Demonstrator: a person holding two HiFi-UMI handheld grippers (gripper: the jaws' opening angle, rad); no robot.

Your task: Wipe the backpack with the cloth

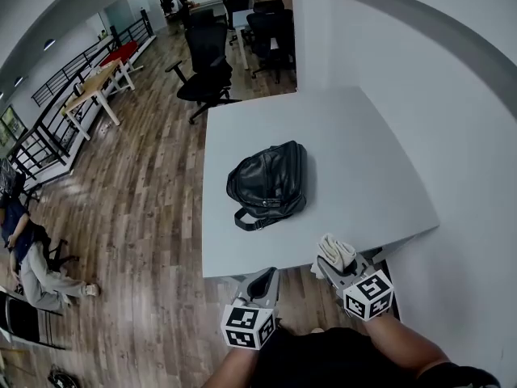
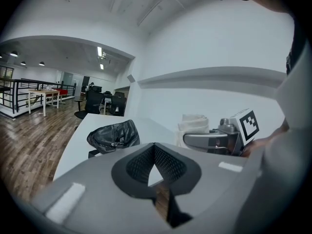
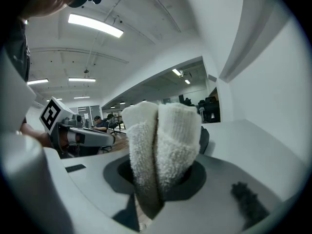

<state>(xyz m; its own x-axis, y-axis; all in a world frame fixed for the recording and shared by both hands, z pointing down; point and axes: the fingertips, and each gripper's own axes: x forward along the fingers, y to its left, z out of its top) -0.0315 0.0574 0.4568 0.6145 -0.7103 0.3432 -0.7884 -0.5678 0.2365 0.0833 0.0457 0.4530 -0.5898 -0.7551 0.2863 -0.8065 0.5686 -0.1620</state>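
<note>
A black leather backpack [image 1: 267,183] lies on its side in the middle of the white table [image 1: 363,160], its strap toward me. My right gripper [image 1: 337,267] hovers at the table's front edge, shut on a folded white cloth [image 1: 334,252] that sticks up between its jaws. In the right gripper view the cloth [image 3: 161,145] fills the middle and hides most of the backpack [image 3: 204,139]. My left gripper [image 1: 264,281] hangs beside it, just off the front edge, jaws together and holding nothing. The left gripper view shows the backpack [image 2: 113,135] ahead and the cloth [image 2: 193,125] to the right.
A white wall [image 1: 452,120] borders the table's right and far sides. Black office chairs [image 1: 206,63] stand beyond the far end on the wooden floor [image 1: 153,217]. A seated person [image 1: 28,257] is at the far left, with desks [image 1: 97,83] by a railing.
</note>
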